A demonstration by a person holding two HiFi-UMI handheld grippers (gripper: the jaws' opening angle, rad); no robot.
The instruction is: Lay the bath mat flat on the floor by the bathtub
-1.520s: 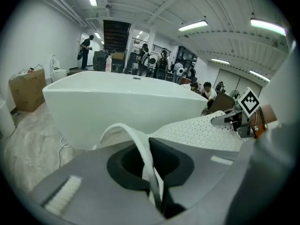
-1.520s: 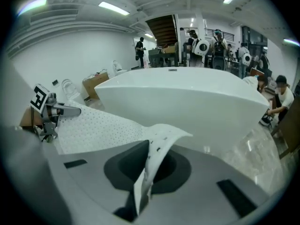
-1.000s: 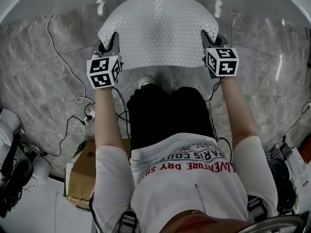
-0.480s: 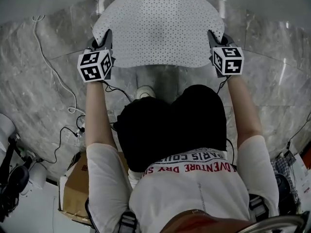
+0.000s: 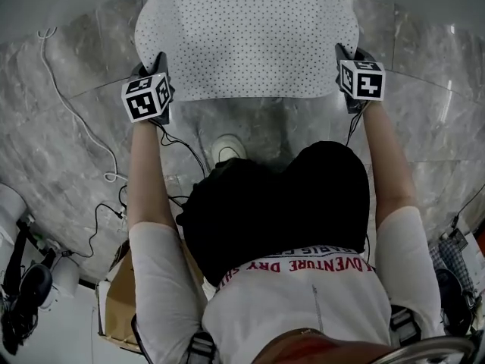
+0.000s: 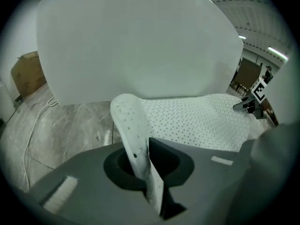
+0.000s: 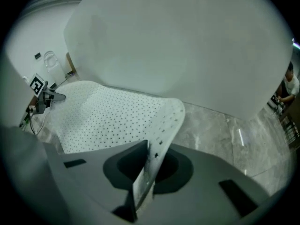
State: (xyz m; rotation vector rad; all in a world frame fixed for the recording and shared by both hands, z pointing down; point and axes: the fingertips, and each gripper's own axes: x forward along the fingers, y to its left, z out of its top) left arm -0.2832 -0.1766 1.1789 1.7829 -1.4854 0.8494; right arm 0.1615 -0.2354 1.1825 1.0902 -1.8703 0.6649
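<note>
The left arm (image 5: 144, 173) and right arm (image 5: 388, 173) reach straight forward, side by side, tipping their tongs steeply downward. The left tongs (image 5: 158, 63) are clamped on the left end of the bath mat (image 5: 246, 36) and the right tongs (image 5: 342, 55) on its right end — both pinched edges curl up between the jaws. The mat's long axis runs from one pair of tongs to the other, parallel to the bathtub (image 6: 136, 41) wall. Its dotted sheet spreads ahead of the tongs over the marble floor (image 5: 68, 142) — far edge just beside the tub.
</note>
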